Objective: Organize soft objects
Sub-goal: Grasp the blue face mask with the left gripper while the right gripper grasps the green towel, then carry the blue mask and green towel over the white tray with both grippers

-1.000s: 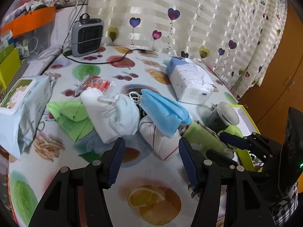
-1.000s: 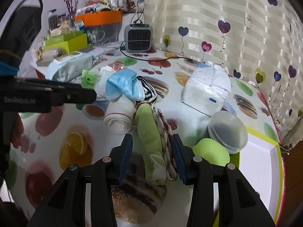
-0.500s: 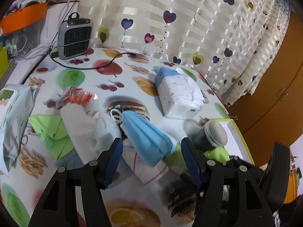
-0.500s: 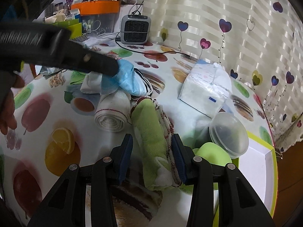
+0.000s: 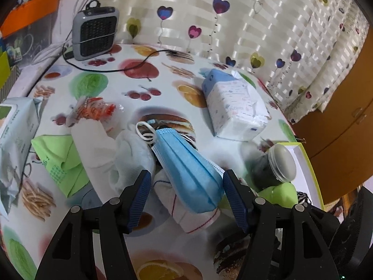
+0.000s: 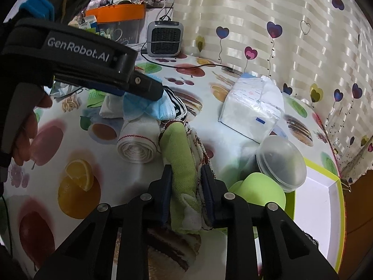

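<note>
Against the pictures of a second ago, two changes are recorded. The right gripper (image 6: 186, 186), then standing wide about the green cloth (image 6: 179, 158), is now closing on it: both pads are seen pressed against the rolled cloth, which bulges between them. The right hand itself is not seen to have shifted. The left gripper (image 5: 185, 193), formerly short of the pile, is now brought over the blue mask (image 5: 186, 163), with the mask framed between its fingers (image 5: 139, 193) but not pinched; those fingers stand released, with a gap on each side.

It is judged that the green cloth is at the point of being secured for lifting, probably toward the white tray (image 6: 312, 200) with the lime rim. The mask appears to be the next item lined up, with no grip yet made.

Positions are taken from the tissue pack (image 6: 251, 112). The green cloth lies to its left and nearer the camera, on the surface (image 6: 77, 163). A rolled white towel (image 6: 135, 144) is touching the cloth's left side. The mask lies beyond that towel, on top of the pile.

Items not resolved: the underside of the green cloth and its patterned backing are hidden by the pads. A striped thing under the mask is mostly covered. The lime rounded object (image 6: 261, 191) beside the plastic jar (image 6: 279, 161) cannot be identified. The tray is cut off at the picture edge, so its contents cannot be fully told.
</note>
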